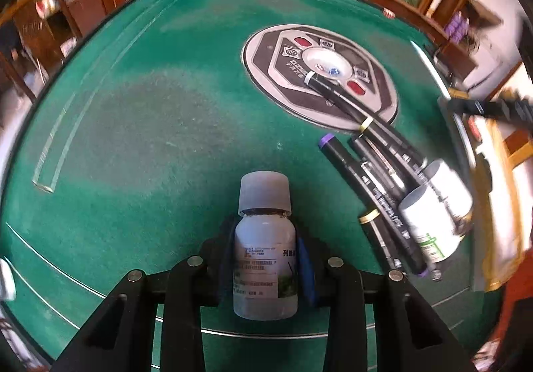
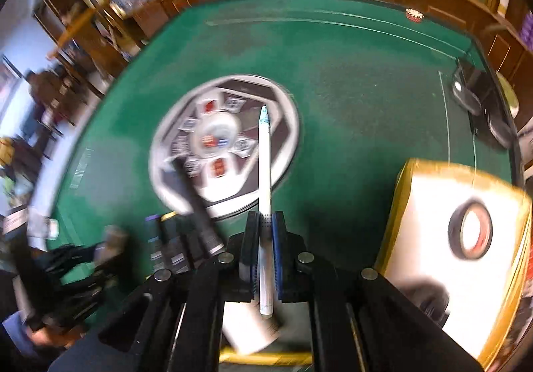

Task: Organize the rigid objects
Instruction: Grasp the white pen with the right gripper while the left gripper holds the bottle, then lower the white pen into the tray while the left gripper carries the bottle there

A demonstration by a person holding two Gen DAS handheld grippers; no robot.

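The left hand-held gripper [image 1: 265,258] pinches a white bottle [image 1: 265,258], black markers [image 1: 383,185] to its right; the right hand-held gripper [image 2: 265,225] pinches a white pen [image 2: 265,172].

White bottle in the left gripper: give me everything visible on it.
The white bottle looks like translucent plastic, with a grey screw cap and a printed label bearing Chinese text and a small green picture. It points forward along the fingers, cap away from the camera, capped. The left gripper is shut on its body, dark pads touching both sides, above the green felt table. Contents cannot be made out.
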